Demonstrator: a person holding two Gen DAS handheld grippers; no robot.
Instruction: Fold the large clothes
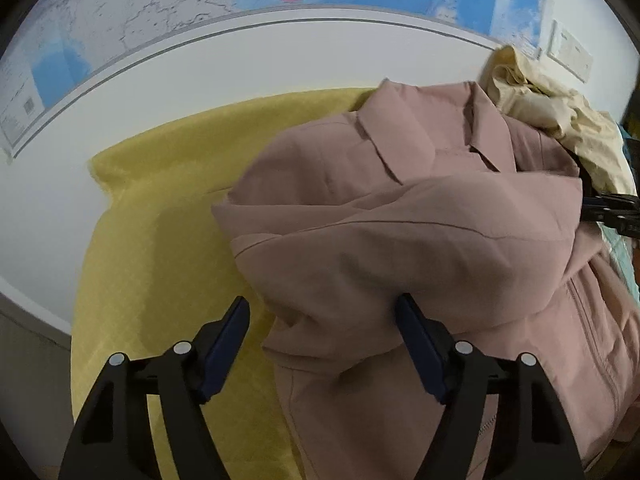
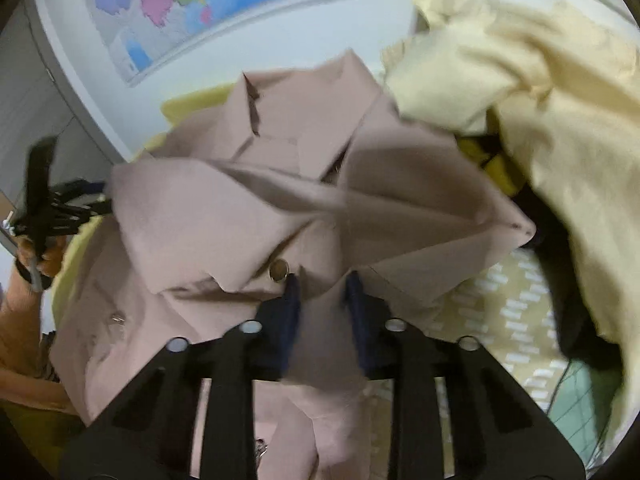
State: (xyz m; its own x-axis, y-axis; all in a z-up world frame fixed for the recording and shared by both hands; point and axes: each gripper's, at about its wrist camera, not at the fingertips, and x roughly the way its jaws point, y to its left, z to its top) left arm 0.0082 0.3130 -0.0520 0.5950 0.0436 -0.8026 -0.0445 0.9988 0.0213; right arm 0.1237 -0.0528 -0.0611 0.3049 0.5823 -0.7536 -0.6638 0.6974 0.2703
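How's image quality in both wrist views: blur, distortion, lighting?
Left wrist: mostly sharp, pink jacket crisp; fisheye bends the wall map; dim, soft light. Right wrist: motion blur smears the jacket folds and cream garment; right gripper pads soft-edged.

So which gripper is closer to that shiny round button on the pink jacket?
Right. The right gripper sits just beside the button, with jacket cloth between its fingers; the left gripper is off at the jacket's left edge.
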